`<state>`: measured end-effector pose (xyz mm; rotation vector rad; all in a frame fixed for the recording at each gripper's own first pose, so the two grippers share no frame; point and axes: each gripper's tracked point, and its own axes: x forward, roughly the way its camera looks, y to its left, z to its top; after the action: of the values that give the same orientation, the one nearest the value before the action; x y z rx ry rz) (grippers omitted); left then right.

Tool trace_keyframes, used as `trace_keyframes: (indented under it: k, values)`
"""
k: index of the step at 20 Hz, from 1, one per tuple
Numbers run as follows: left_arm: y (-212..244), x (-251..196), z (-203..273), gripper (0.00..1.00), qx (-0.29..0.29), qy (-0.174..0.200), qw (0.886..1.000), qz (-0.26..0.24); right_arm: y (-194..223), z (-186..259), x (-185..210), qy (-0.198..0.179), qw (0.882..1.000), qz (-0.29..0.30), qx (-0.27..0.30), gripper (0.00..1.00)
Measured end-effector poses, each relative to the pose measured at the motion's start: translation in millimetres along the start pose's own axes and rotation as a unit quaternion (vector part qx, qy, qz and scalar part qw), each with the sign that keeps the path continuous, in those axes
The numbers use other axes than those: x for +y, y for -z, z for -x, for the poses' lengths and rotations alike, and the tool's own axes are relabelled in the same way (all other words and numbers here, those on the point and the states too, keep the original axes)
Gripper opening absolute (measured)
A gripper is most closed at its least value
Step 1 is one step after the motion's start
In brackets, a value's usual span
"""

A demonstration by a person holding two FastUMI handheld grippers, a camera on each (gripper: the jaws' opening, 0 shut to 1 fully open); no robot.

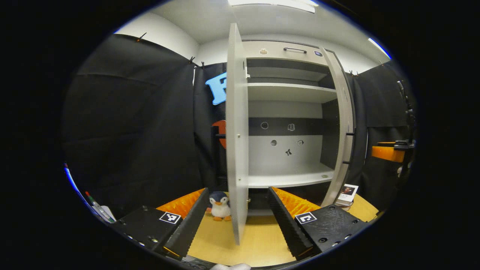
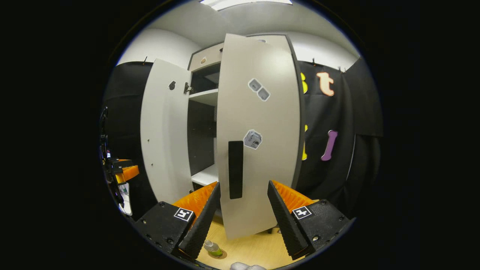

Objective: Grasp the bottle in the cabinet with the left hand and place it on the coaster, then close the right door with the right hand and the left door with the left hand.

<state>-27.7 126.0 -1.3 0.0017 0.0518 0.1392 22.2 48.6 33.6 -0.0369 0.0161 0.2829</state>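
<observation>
the bottle (image 2: 212, 248) already sits on the coaster (image 2: 221, 255). right gripper (image 2: 242, 210) splayed wide before the right door (image 2: 258, 135); a stiff, light panel, push beside its handle (image 2: 236, 169). left gripper (image 1: 238, 221) splayed wide too, empty.

**Both grippers held wide open, nothing between the fingers**

In the left gripper view, the left gripper (image 1: 237, 221) points straight ahead and level, its two fingers (image 1: 189, 223) spread far apart and closing on nothing. The same gripper shows at the left edge of the right gripper view, farther off.

In the right gripper view, the right gripper (image 2: 242, 221) is likewise held level with both fingers (image 2: 283, 221) spread wide, pressing on nothing. This gripper also appears at the right edge of the left gripper view, raised to about mid-height and well apart from the left one.
</observation>
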Motion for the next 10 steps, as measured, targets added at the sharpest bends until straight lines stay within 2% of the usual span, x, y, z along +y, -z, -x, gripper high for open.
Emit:
trace_keyframes:
  k: [7,10]
  values:
    - [-36.1,91.0,-38.6,0.94,-0.046,-0.067,0.997,0.001,3.1,24.3,9.6,0.028,1.000,0.004,0.012,0.79]
    - [-43.6,109.8,-68.9,0.95,-0.053,-0.071,0.996,0.007,8.7,37.1,6.4,0.045,0.999,0.016,0.017,0.79]
